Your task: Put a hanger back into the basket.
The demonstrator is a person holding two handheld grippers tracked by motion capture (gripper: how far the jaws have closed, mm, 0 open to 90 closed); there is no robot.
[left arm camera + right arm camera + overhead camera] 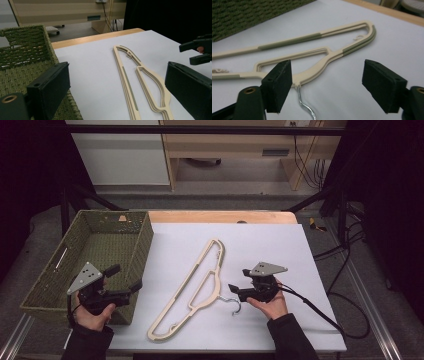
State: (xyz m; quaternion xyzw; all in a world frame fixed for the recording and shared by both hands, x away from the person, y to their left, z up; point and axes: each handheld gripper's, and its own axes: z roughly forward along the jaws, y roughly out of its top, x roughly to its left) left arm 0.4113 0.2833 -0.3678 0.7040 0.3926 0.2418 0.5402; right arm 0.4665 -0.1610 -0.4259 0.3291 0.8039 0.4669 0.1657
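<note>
In the right gripper view, the metal hook [305, 106] of the hanger [317, 67] runs out of the bottom edge, so its curved end is cut off. The left end of the hanger also leaves the picture, and one jaw of the right tool [332, 85] covers a part of its lower bar. In the left gripper view, the near end of the hanger [140, 82] is cut by the bottom edge, and a jaw of the left tool [120, 90] hides a part of the basket [25, 52]. In the high view, the person's sleeves leave the bottom edge, and the small pale thing [122, 218] at the far wall of the basket [145, 242] is too small to tell.
</note>
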